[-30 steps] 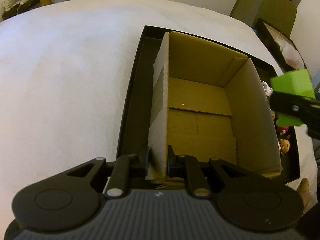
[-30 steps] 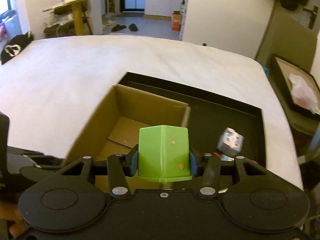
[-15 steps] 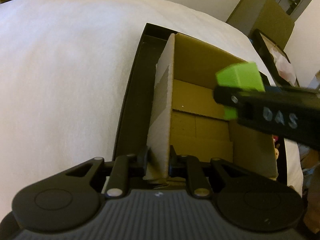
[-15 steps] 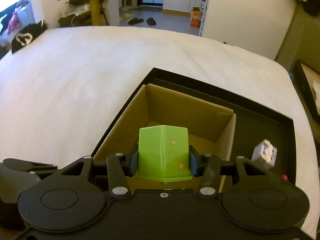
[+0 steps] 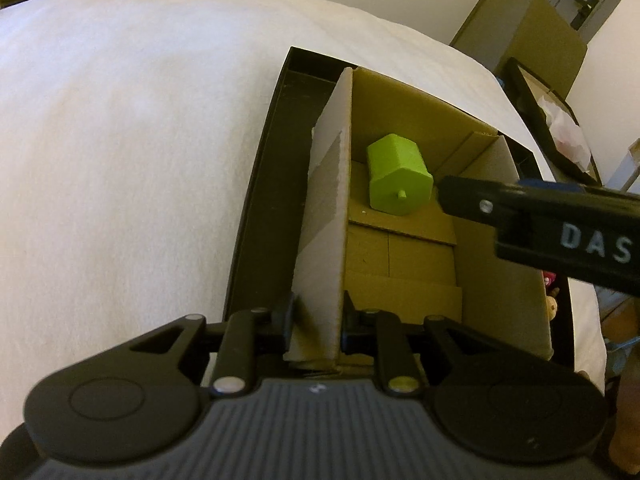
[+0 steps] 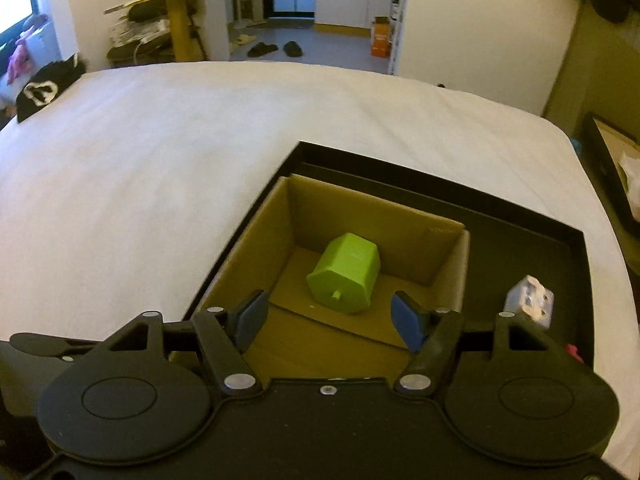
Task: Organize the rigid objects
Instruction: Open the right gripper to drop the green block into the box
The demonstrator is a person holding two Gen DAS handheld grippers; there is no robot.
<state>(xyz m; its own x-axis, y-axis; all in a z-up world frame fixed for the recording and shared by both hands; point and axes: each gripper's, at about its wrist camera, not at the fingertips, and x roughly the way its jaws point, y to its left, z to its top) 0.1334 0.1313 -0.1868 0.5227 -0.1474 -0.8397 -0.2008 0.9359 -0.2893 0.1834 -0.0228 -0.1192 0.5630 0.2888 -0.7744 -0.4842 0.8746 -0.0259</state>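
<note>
Green block (image 6: 344,278) already lies on its side in the cardboard box (image 6: 372,212) ahead of our spread, empty right tool (image 6: 326,318), our left tool (image 5: 316,322) clamps the box wall, and the pale cube (image 6: 530,306) beside remains.

White-sheeted bed (image 6: 200,152), black tray (image 6: 520,216) lying directly on it; black cap (image 6: 44,88) at far corner

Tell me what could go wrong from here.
The green block lies tipped on its side in the cardboard box, so it may roll. The left hand-held gripper pinches one box wall; pulling could tilt the box. The open right hand-held gripper could snag the rim on withdrawal.
</note>
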